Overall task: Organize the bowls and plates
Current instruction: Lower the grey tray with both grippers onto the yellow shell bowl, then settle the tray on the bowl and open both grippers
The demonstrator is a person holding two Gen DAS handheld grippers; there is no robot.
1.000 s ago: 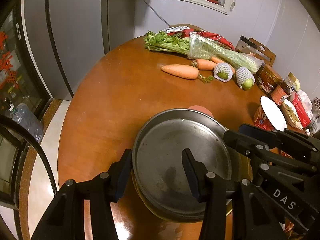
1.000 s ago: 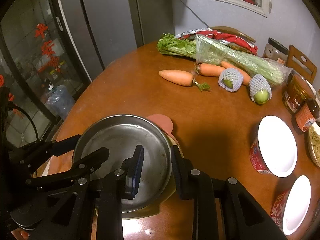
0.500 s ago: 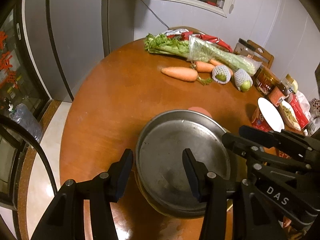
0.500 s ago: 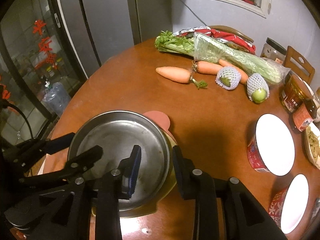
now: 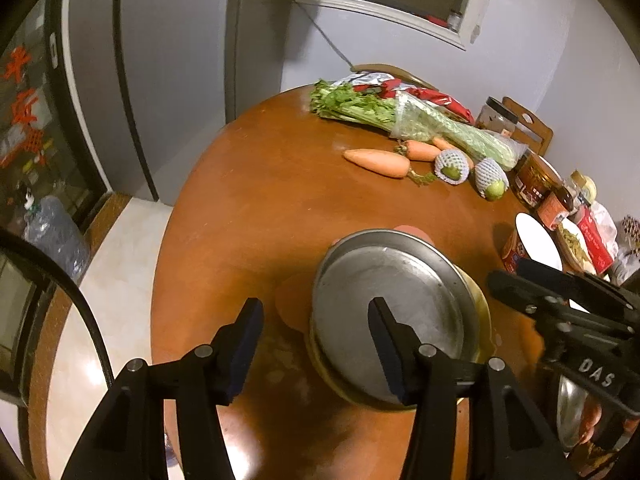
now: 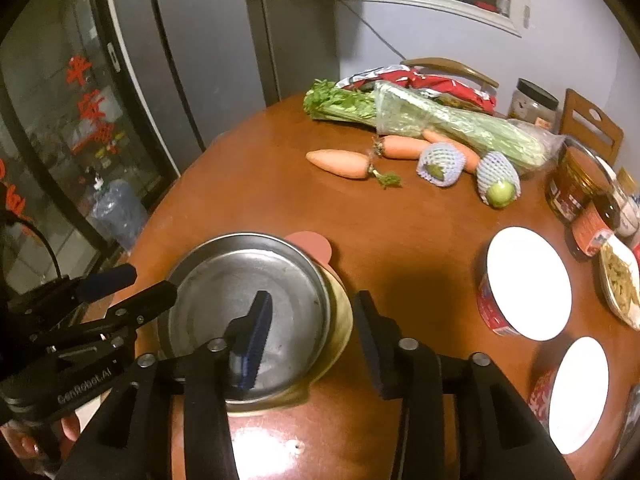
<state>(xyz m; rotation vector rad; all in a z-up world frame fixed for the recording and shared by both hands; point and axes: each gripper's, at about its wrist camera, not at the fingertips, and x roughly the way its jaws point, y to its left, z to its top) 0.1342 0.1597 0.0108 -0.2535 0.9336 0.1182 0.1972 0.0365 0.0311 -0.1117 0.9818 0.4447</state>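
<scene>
A round steel plate (image 5: 400, 304) (image 6: 240, 292) lies on top of a yellowish bowl (image 6: 340, 320), with a pink plate (image 6: 310, 242) showing underneath. My left gripper (image 5: 314, 320) straddles the plate's left rim. Its jaws are opening, and neither pad touches the metal. My right gripper (image 6: 312, 316) straddles the right rim of the plate and bowl. Its jaws are opening too, and they stand clear of the rim. Each gripper also shows in the other's view: the right gripper (image 5: 560, 300) and the left gripper (image 6: 108, 288).
On the round wooden table (image 6: 400, 216) lie carrots (image 6: 340, 163), bagged celery (image 6: 440, 120) and netted fruit (image 6: 498, 180) at the far side. Two white-lidded cups (image 6: 528, 280) and jars (image 6: 572, 184) stand on the right. Another steel dish (image 5: 568, 408) shows low right.
The right gripper, which was closed on the plate's rim, has opened wide. The left gripper has opened a little more. Both have drawn back slightly, and the plate stays on the stack.
</scene>
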